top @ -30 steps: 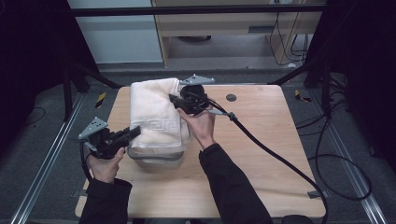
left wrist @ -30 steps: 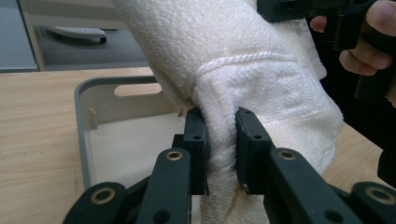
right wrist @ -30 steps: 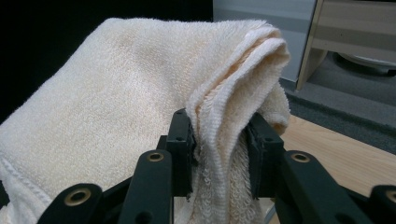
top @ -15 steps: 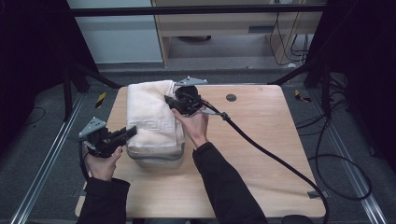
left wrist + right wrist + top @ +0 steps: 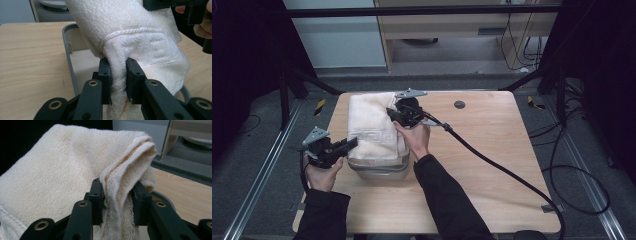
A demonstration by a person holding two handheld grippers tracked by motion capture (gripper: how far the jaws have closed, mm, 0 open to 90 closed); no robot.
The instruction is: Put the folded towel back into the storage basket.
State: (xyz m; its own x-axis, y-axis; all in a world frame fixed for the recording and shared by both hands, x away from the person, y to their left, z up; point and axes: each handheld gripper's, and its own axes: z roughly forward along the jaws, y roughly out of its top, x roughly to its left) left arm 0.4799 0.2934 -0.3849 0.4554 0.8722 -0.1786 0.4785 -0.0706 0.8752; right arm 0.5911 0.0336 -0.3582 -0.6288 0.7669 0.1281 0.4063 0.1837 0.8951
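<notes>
A folded cream-white towel (image 5: pixel 371 124) hangs over a grey plastic bin (image 5: pixel 379 168) on the wooden table (image 5: pixel 482 165), stretched between my two grippers. My left gripper (image 5: pixel 352 143) is shut on the towel's near left corner; its black jaws pinch a thick fold of the towel (image 5: pixel 140 47) above the bin's grey rim (image 5: pixel 65 42). My right gripper (image 5: pixel 390 114) is shut on the far right edge, with layered folds of the towel (image 5: pixel 62 170) squeezed between its jaws. The bin's curved rim (image 5: pixel 163 199) peeks out behind the right jaw.
A thick black cable (image 5: pixel 502 167) trails from the right gripper across the table to its right front corner. A small dark round hole (image 5: pixel 459 104) sits near the table's far edge. Dark frame posts and floor cables surround the table.
Both grippers have come down with the towel still held, and the right gripper has shifted left. The towel now lies lower over the bin.
</notes>
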